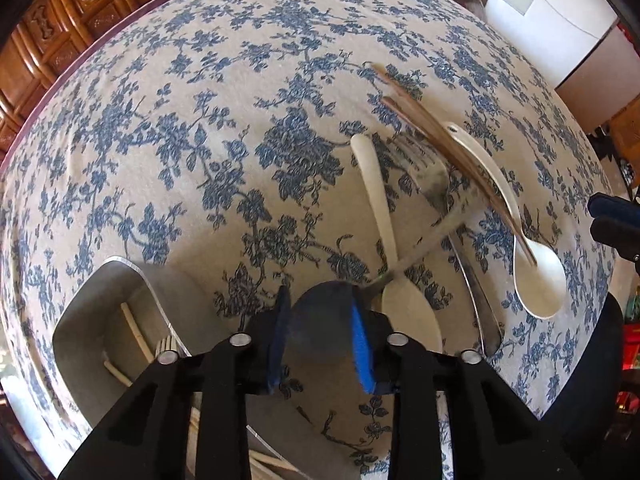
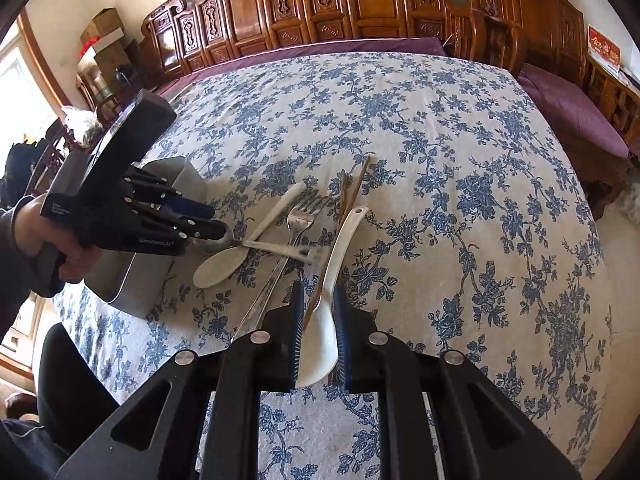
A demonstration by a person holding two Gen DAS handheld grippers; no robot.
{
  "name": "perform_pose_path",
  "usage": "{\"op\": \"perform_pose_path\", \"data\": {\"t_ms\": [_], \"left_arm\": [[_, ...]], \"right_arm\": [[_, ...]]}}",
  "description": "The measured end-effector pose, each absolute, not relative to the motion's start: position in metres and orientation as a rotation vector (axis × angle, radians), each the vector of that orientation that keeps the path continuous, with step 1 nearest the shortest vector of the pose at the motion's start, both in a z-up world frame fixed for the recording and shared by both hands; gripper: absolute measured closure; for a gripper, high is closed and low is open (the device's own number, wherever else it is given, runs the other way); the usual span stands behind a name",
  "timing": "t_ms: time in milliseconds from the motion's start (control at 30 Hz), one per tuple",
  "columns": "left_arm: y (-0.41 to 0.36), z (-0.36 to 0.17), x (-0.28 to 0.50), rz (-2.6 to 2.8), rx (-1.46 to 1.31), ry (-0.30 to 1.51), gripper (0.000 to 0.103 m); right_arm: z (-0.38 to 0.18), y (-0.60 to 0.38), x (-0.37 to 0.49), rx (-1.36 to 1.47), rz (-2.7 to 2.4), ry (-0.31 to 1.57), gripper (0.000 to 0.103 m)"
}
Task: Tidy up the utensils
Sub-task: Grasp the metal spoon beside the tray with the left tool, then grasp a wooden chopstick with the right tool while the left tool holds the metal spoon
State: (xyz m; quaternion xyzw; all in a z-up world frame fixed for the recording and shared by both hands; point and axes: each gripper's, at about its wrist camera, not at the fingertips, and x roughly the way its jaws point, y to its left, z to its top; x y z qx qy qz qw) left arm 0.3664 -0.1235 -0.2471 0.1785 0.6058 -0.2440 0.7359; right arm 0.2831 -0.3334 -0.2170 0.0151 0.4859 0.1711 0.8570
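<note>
My left gripper (image 1: 320, 296) (image 2: 218, 222) points down at the floral cloth, shut on a blurred metal utensil (image 1: 416, 248) (image 2: 280, 249) whose broad dark end sits between the pads. The utensil lies across a white spoon (image 1: 380, 208) (image 2: 224, 264) and a metal fork (image 1: 436, 188) (image 2: 300, 216). Brown chopsticks (image 1: 432, 128) (image 2: 356, 188) rest on a second white spoon (image 1: 536, 280) (image 2: 344, 236). My right gripper (image 2: 318, 288) (image 1: 596, 218) hovers over that spoon's bowl, jaws narrowly open, holding nothing.
A metal tray (image 1: 116, 260) (image 2: 132, 280) stands at the left of the pile and holds pale chopsticks (image 1: 136, 332). A person's hand (image 2: 68, 256) grips the left tool. A carved wooden bench (image 2: 360, 8) with a purple cushion (image 2: 320, 50) lines the far edge.
</note>
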Motion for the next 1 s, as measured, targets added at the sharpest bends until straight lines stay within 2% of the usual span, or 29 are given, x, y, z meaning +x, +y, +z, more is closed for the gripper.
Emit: {"op": "perform_pose_path", "data": {"t_ms": [467, 533, 1000], "left_arm": [[-0.112, -0.246, 0.349, -0.528, 0.381, 1.326, 0.081], [-0.113, -0.245, 0.349, -0.527, 0.376, 1.324, 0.099], [-0.088, -0.185, 0.304, -0.455, 0.192, 1.136, 0.103]], "right_arm": [[-0.218, -0.332, 0.271, 0.056, 0.351, 1.023, 0.086], [-0.219, -0.335, 0.27, 0.063, 0.347, 1.024, 0.086], [-0.236, -0.34, 0.263, 0.086, 0.318, 1.031, 0.086]]}}
